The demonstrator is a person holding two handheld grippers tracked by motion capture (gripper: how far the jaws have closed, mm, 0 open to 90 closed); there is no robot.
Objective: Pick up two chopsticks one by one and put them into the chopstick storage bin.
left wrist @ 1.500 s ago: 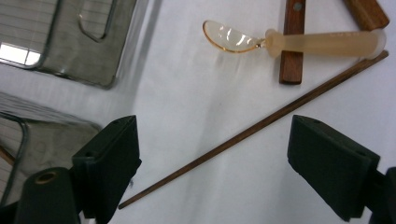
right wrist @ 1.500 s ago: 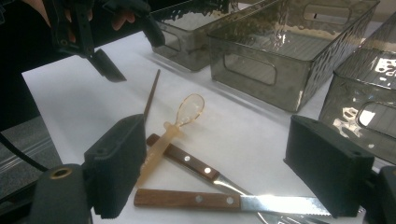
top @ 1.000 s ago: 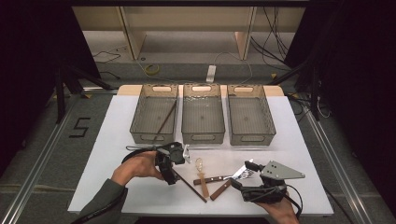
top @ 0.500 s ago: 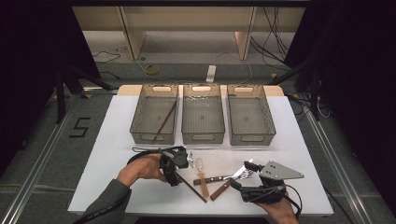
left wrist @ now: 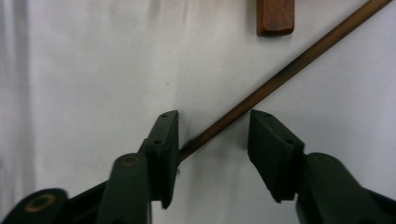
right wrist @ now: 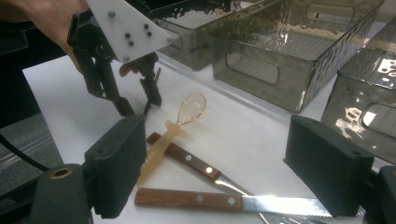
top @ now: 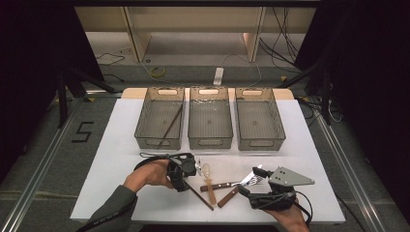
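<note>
Overhead light falls brightly on the white table (top: pixel 121 145) while the room around it sinks into near black. The high view is soft and slightly grainy. The clear bins (right wrist: pixel 289 46) throw speckled glare in the right gripper view, whose near jaws blur; the left gripper view is sharp, with faint shadows

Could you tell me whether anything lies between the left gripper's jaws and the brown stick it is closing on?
Nothing visible does. The left gripper straddles the brown stick on bare white table, its jaws just closing; one pad seems to touch, the other stands apart.
</note>
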